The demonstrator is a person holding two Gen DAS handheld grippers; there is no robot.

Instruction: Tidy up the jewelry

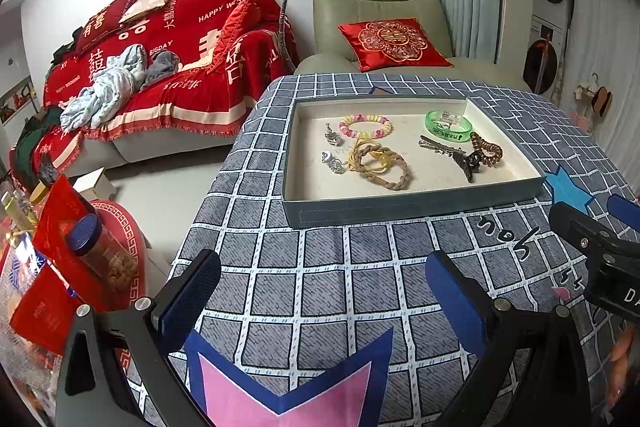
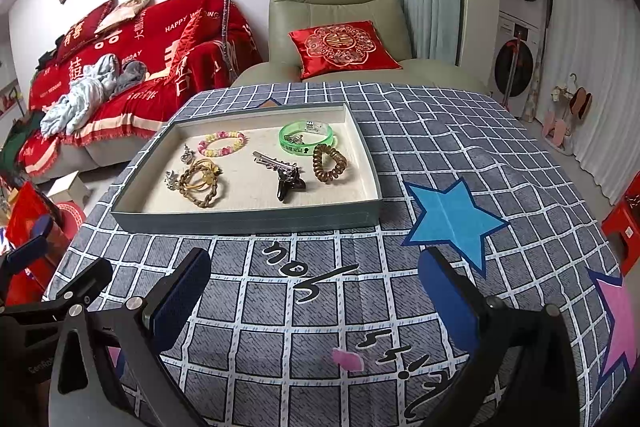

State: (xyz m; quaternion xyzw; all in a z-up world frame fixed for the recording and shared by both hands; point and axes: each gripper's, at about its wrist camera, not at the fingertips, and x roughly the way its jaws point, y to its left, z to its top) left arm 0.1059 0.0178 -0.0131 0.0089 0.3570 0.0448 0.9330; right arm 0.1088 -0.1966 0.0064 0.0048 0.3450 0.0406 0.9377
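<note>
Jewelry is gathered in a shallow tray, both grippers held wide and empty above the cloth.

A table is draped in a grey woven tablecloth [image 2: 420, 147] gridded in white, stitched with blue and pink felt stars and black lettering, only partly readable. "HAPPY WEDDING" and "BIGDAY" can be read on the red sofa throw [image 1: 192, 39] behind. On the cloth is set the grey rectangular tray with a cream fabric lining [image 2: 244, 217]; inside lie a braided tan rope bracelet [image 2: 200, 185], a translucent green plastic bangle [image 2: 306, 139] printed with small illegible dark characters, a brown coiled hair tie [image 2: 329, 163], a pink-and-yellow beaded bracelet [image 2: 221, 143], a dark claw clip [image 2: 289, 183] and small silver charms [image 1: 332, 147]. The left gripper [image 1: 320, 291] and right gripper [image 2: 316, 287] are seen with blue-padded fingers spread fully apart, nothing grasped.
</note>
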